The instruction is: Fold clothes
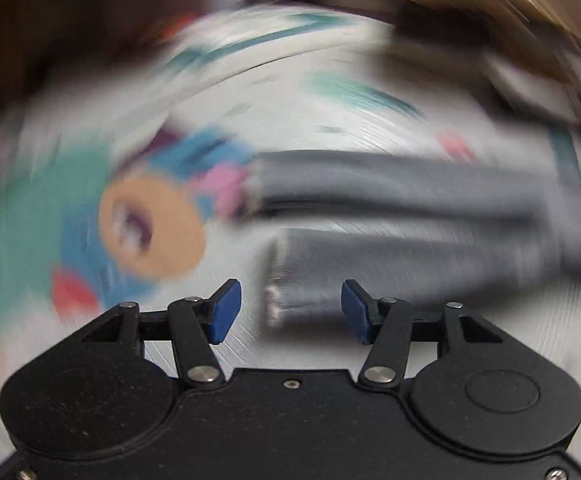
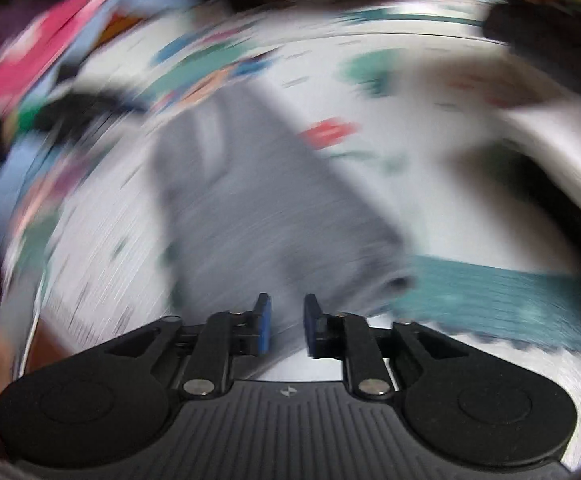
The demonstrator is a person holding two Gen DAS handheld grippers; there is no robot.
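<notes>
A grey garment lies on a white bed sheet (image 1: pixel 330 120) printed with cartoon figures. In the left wrist view it shows as two long grey bands, an upper one (image 1: pixel 390 188) and a lower one (image 1: pixel 410 264) whose stitched end points at my left gripper (image 1: pixel 291 312). That gripper is open, and its blue pads (image 1: pixel 226 312) stand clear of the cloth end on both sides. In the right wrist view the grey garment (image 2: pixel 250 200) runs away from my right gripper (image 2: pixel 288 326), which is open by a narrow gap with no cloth pinched. Both views are heavily blurred.
A large cartoon face (image 1: pixel 150 228) is printed on the sheet to the left of the left gripper. A teal printed patch (image 2: pixel 490 304) lies to the right of the right gripper. Pink and blue clothes (image 2: pixel 30 60) are piled at the far left. Dark items (image 1: pixel 470 40) sit at the far right.
</notes>
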